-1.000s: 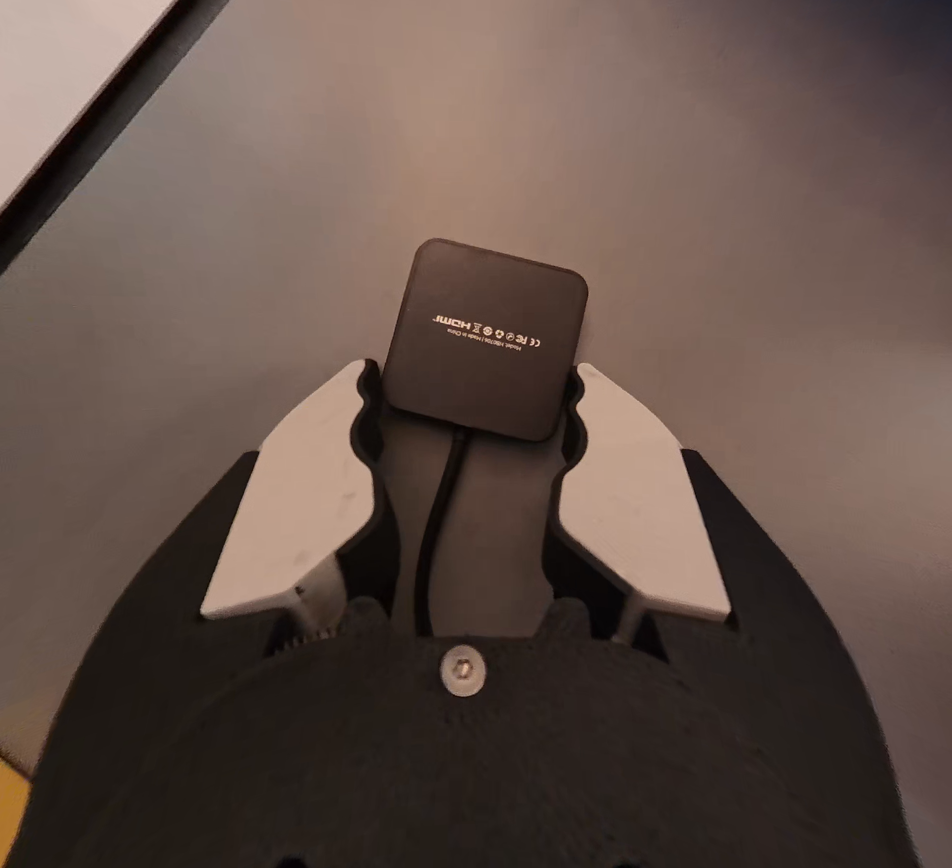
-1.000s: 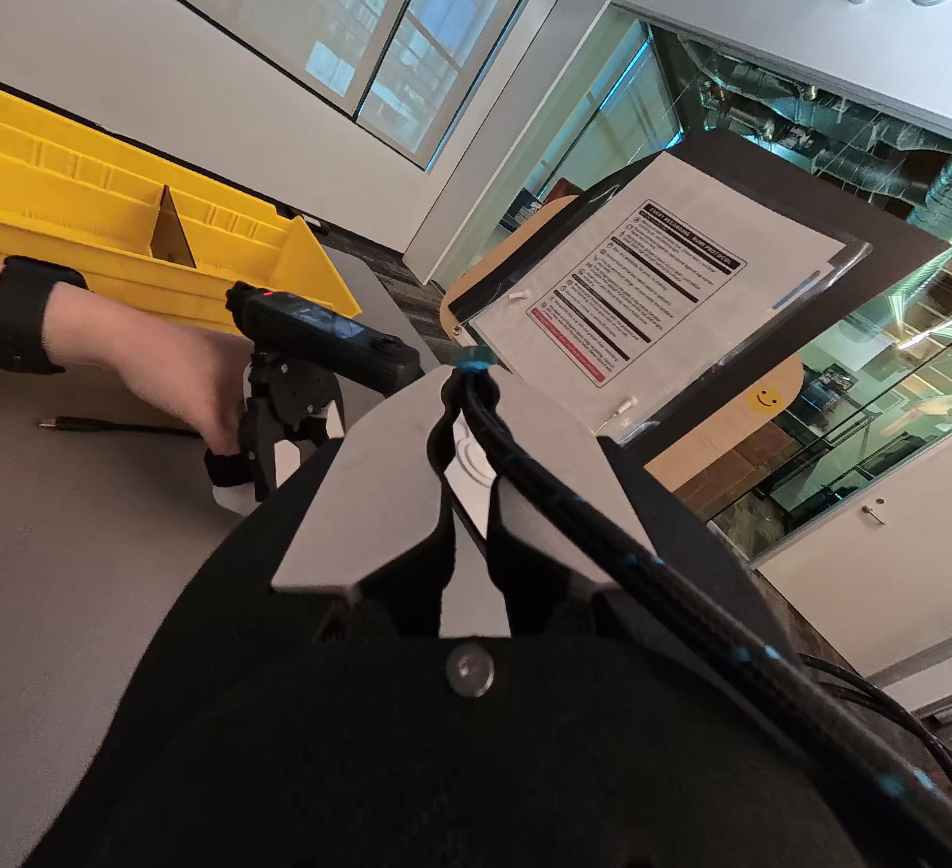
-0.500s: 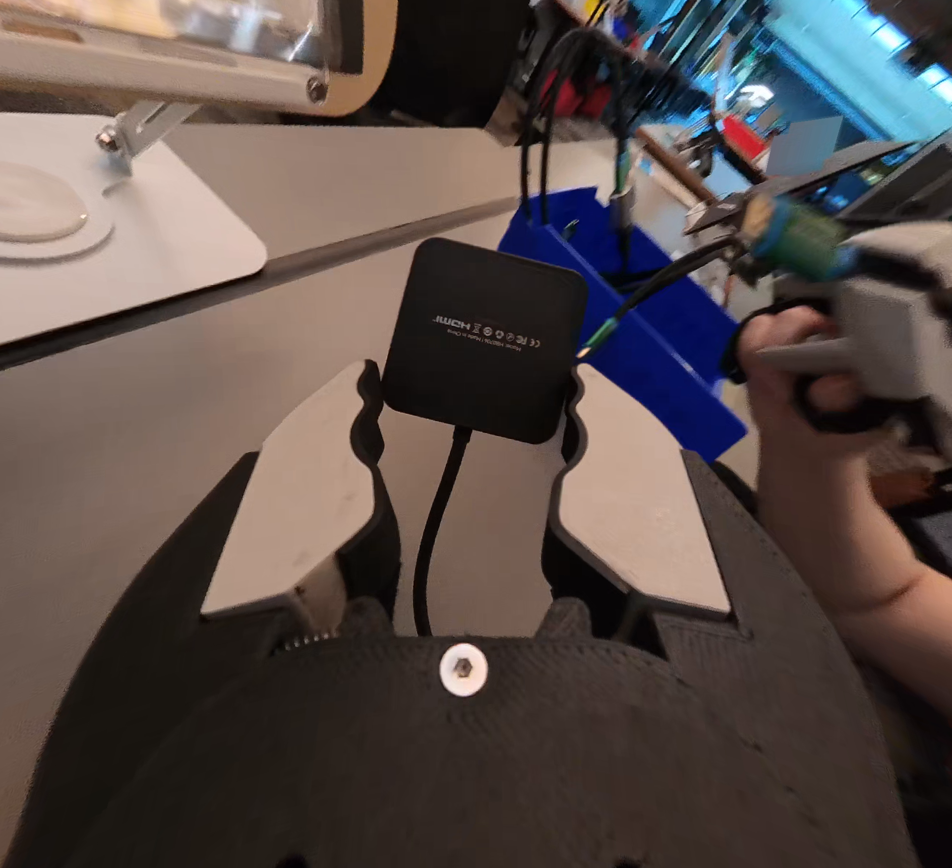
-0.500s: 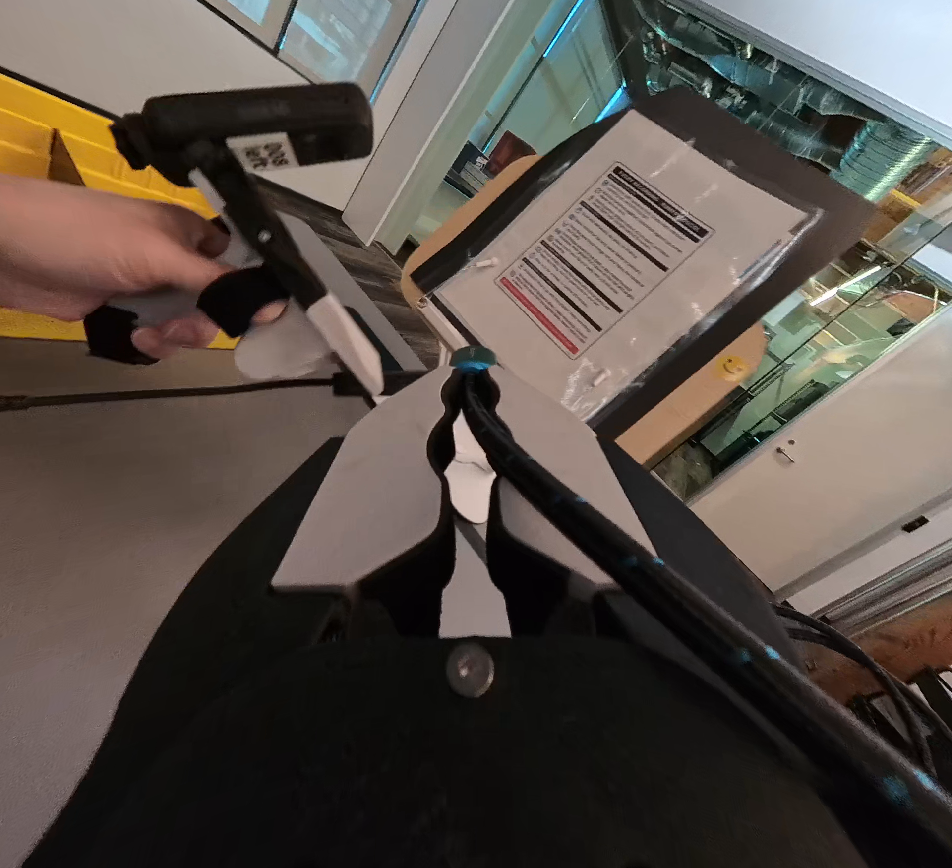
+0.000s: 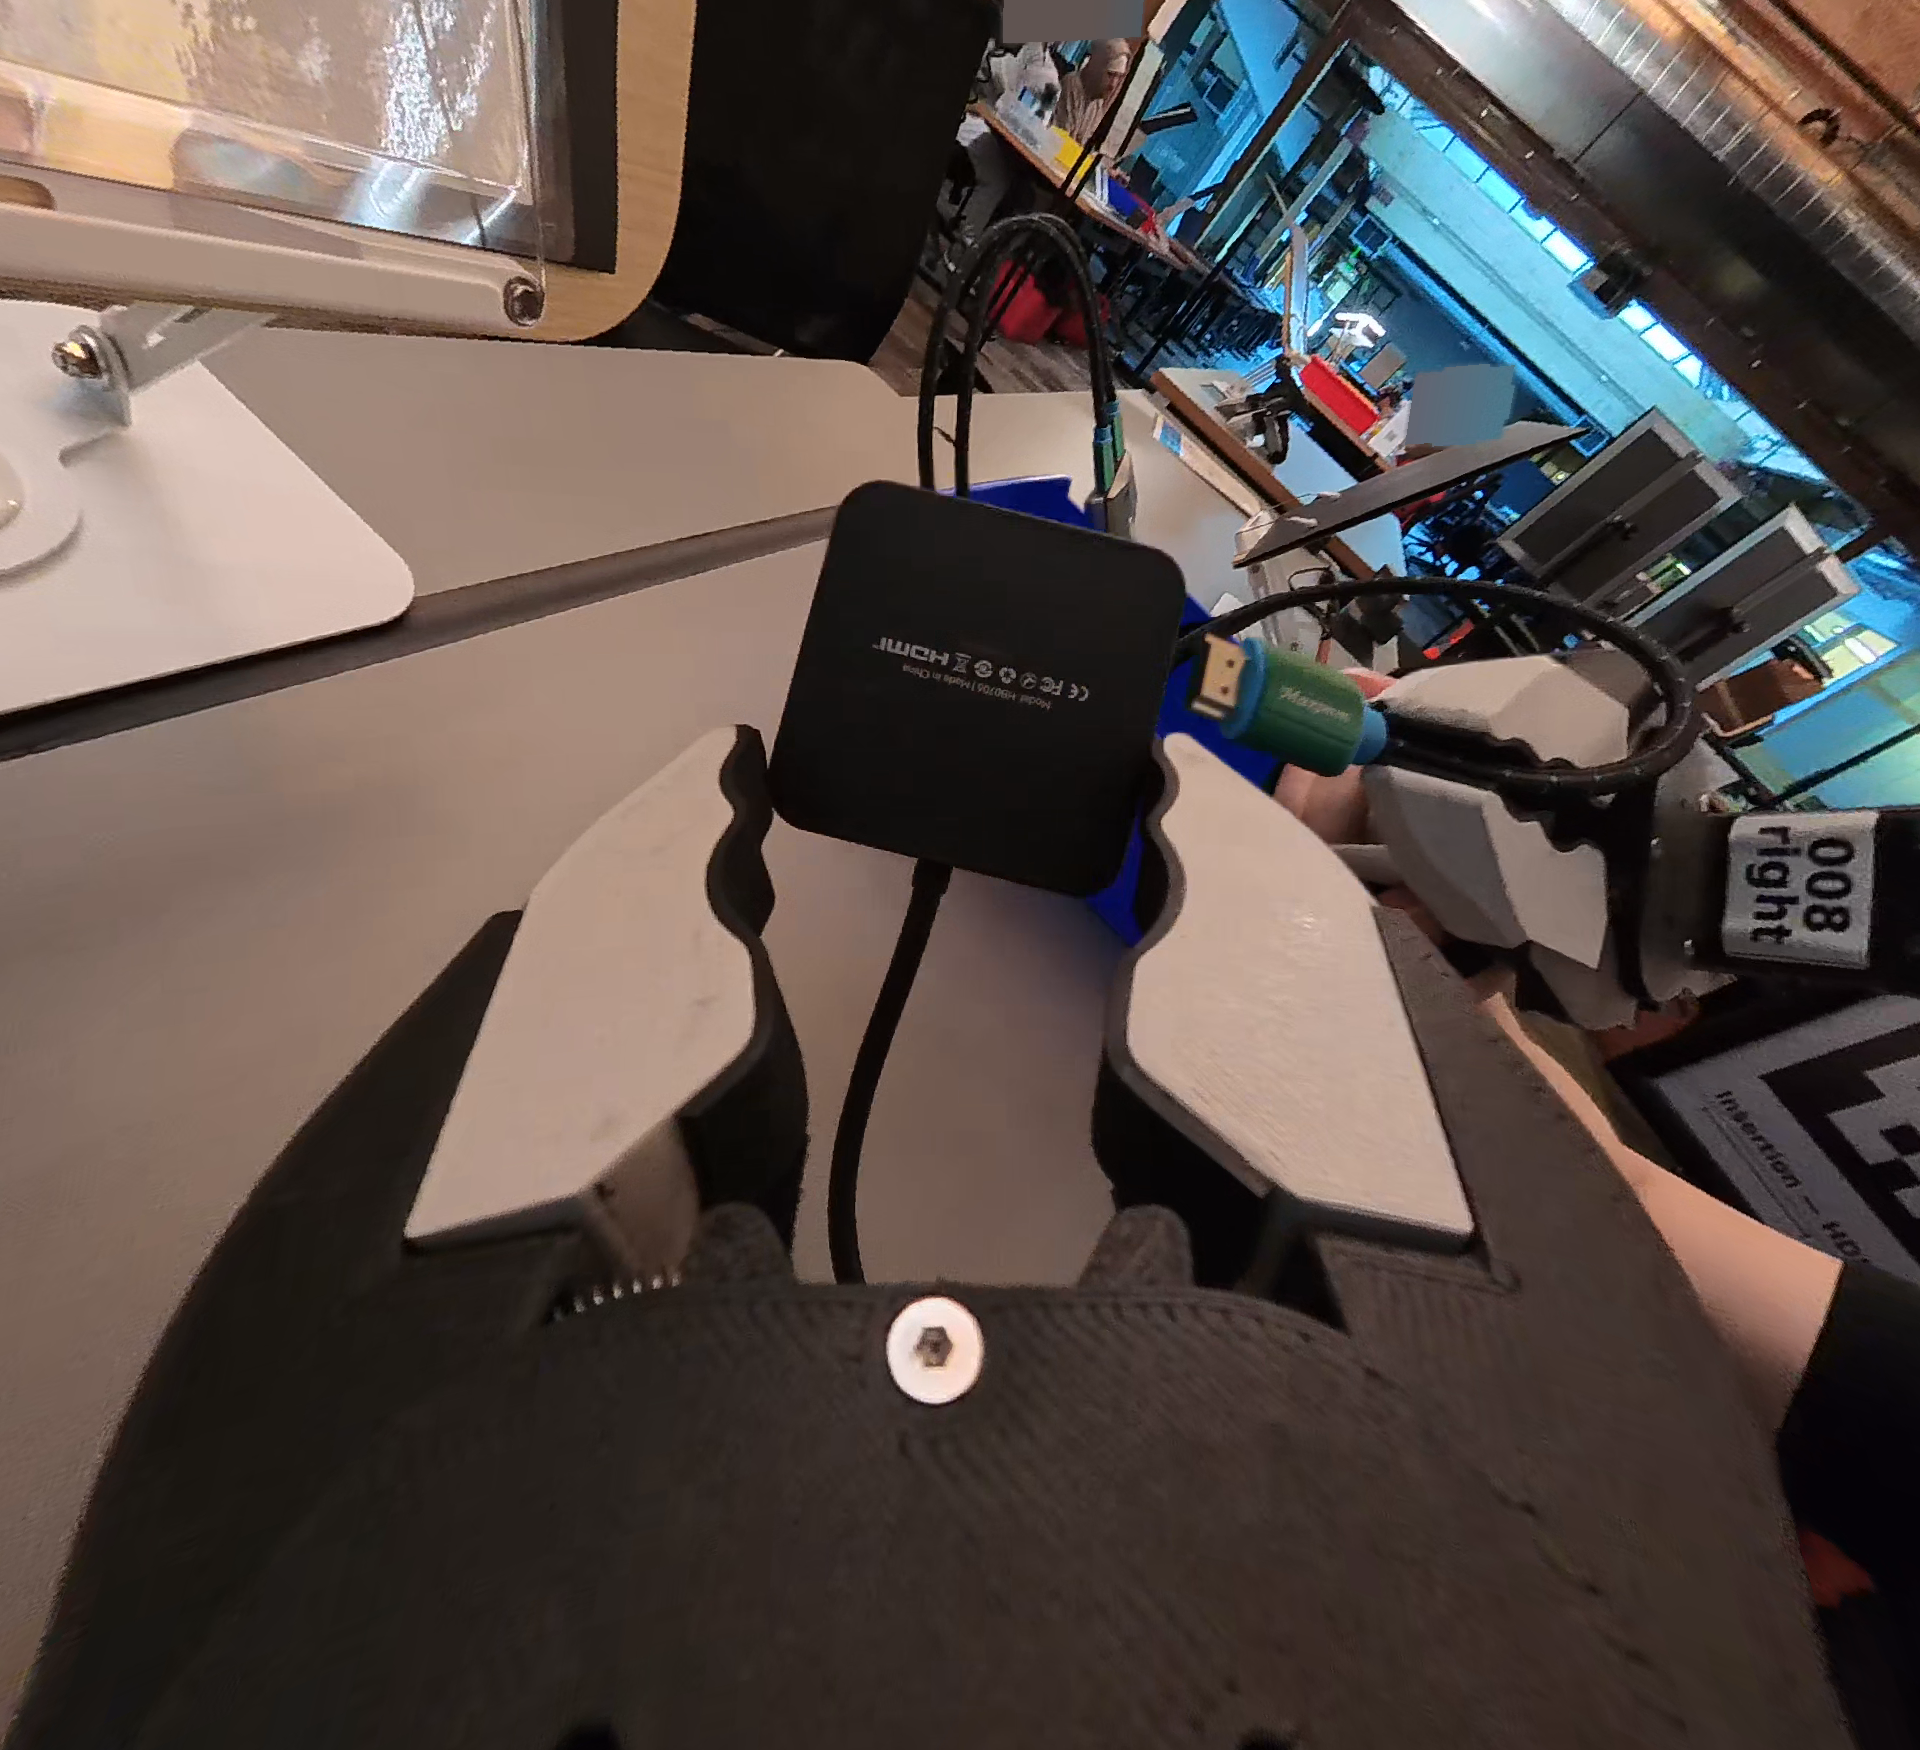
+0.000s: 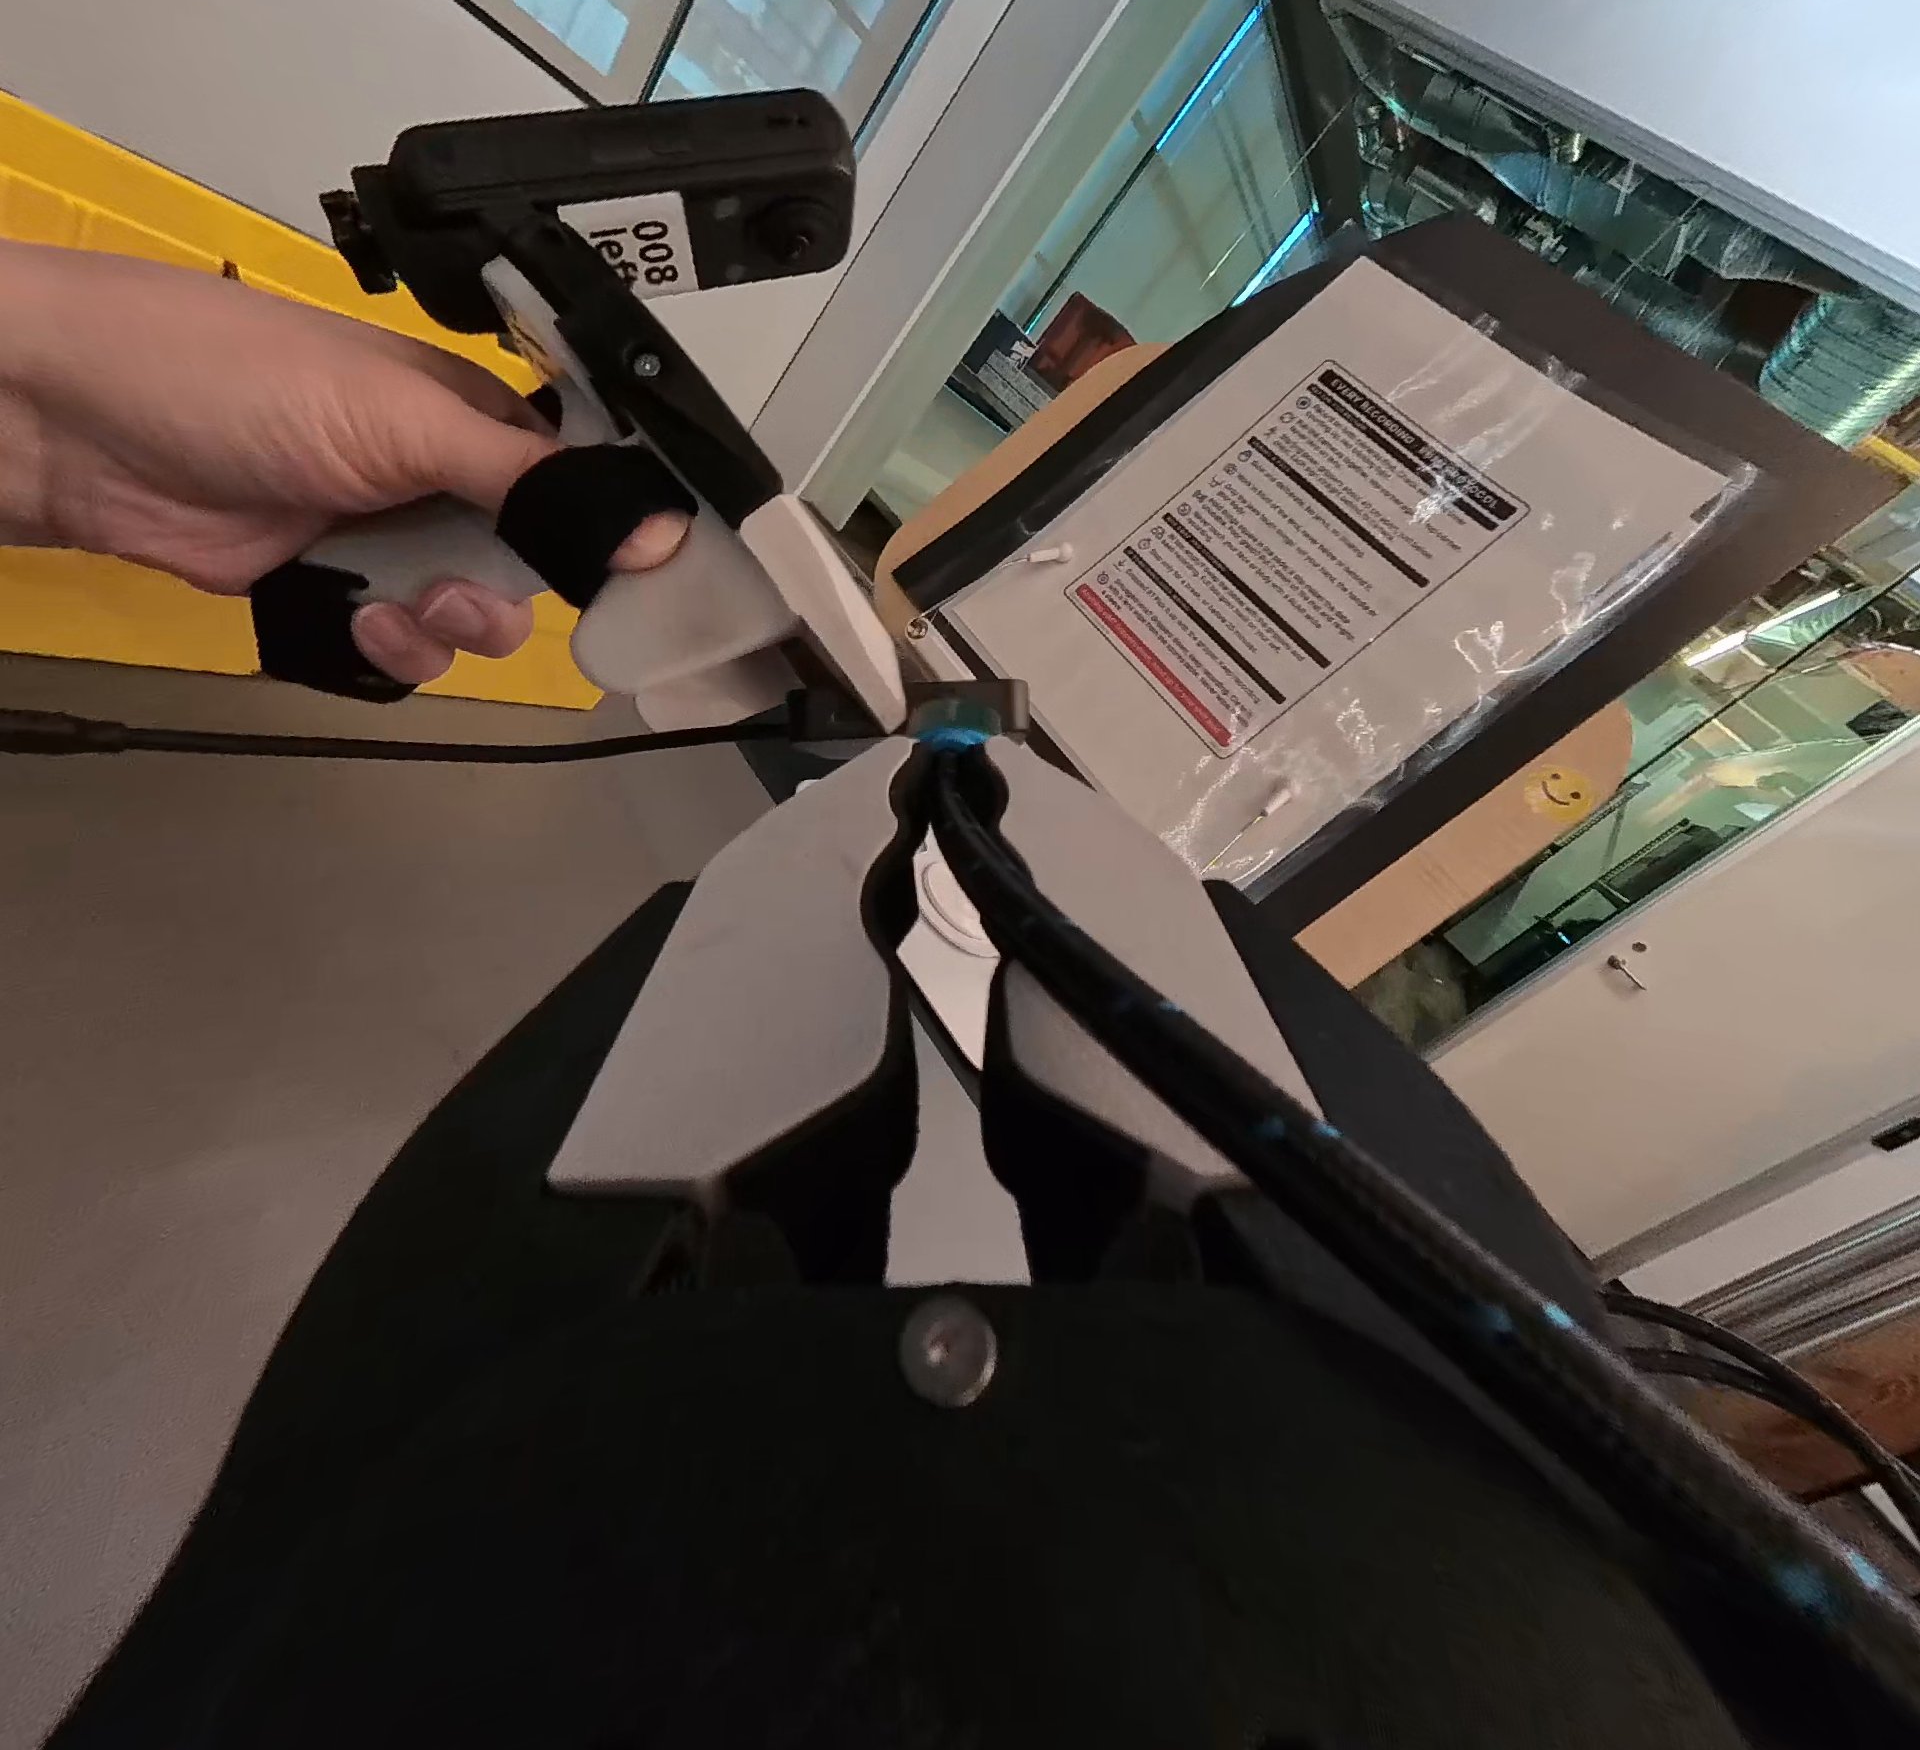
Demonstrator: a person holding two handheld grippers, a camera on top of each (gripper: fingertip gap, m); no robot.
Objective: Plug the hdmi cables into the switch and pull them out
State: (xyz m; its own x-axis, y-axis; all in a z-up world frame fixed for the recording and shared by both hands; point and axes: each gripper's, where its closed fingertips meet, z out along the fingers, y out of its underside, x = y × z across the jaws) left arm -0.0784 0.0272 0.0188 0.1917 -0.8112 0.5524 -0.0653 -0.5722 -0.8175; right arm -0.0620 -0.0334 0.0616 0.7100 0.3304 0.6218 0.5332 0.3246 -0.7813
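My left gripper (image 5: 951,765) is shut on the black square HDMI switch (image 5: 977,682) and holds it above the grey table, its thin black lead (image 5: 883,1025) trailing back between the fingers. My right gripper (image 5: 1387,739) is shut on a braided HDMI cable just behind its green and blue plug (image 5: 1278,703). The gold tip points at the switch's right edge, a small gap away. In the right wrist view the right gripper (image 6: 940,765) holds the plug (image 6: 951,726) right by the edge-on switch (image 6: 992,694) in the left gripper (image 6: 873,682).
A blue bin (image 5: 1003,493) behind the switch holds another cable with a green plug (image 5: 1107,453). A white stand base (image 5: 208,505) and a signboard (image 6: 1299,537) stand at the table's far side. A yellow bin (image 6: 104,246) lies behind the left hand.
My left gripper has lifted the switch off the table and tilted it up. My right gripper has brought the plug close to the switch's side.
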